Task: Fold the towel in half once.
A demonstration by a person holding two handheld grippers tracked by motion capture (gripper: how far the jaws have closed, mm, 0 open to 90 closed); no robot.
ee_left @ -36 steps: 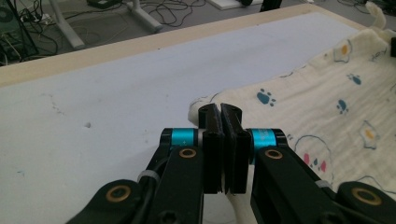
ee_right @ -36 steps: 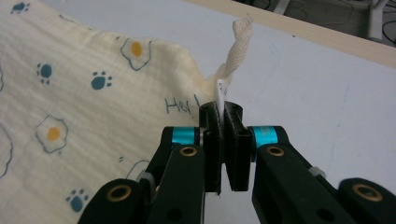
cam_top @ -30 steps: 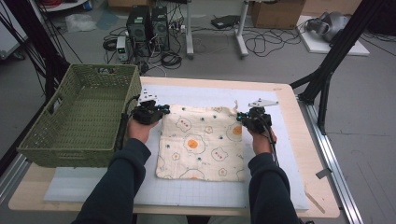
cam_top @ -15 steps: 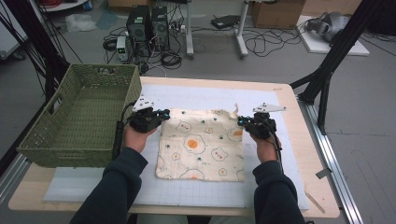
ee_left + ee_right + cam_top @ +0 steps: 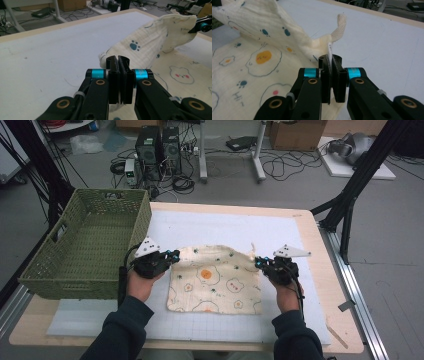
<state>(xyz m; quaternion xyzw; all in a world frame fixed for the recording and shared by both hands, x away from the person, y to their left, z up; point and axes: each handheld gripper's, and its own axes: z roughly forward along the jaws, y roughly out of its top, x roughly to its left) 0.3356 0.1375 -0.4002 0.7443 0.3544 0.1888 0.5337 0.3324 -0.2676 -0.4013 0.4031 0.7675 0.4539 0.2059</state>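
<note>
Left claw (image 5: 172,255) and right claw (image 5: 258,263) each pinch a far corner of the printed cloth (image 5: 216,280), right of the green basket (image 5: 85,251).

A cream cloth (image 5: 215,280) printed with fried eggs and paw prints lies on the white mat, its 2 far corners lifted and folded toward the near edge.

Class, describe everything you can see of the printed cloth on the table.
The cloth is cream, soft woven fabric printed with fried eggs, paw prints and small faces. It lies on the white mat, its far edge lifted. The left tool and right tool are each shut on a far corner. A short fabric loop sticks up at the right corner.
</note>
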